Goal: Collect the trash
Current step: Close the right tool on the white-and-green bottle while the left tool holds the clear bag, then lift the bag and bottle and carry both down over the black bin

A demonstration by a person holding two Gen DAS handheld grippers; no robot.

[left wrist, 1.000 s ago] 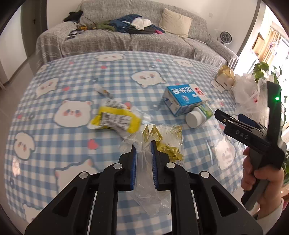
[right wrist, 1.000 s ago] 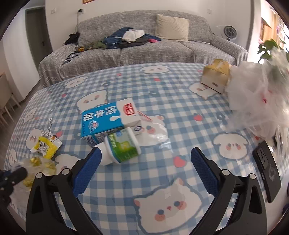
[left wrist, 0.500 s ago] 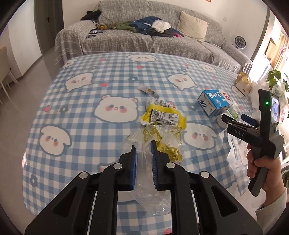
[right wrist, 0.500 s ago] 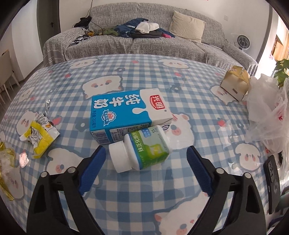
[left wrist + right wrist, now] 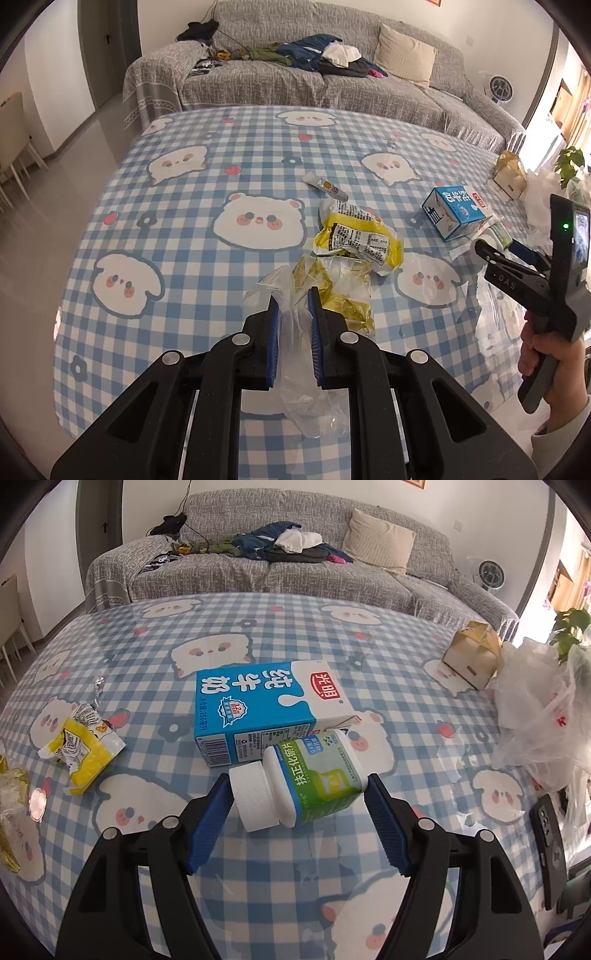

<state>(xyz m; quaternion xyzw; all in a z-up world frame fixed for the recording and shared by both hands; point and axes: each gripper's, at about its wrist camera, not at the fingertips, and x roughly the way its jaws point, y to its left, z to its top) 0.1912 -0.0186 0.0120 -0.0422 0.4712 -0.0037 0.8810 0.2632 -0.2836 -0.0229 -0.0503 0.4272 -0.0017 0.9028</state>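
Bright daylight pours in from the right, blowing out the window area beyond the tabletop's right edge. Both views are sharp, with soft shadows, faint sheen on the glossy cloth, strong fisheye bending and dark corner vignetting.

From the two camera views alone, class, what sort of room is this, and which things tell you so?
Most likely a home living room: a grey covered sofa strewn with clothes, a table under a cartoon checked cloth, and a small fan by the sofa's end.
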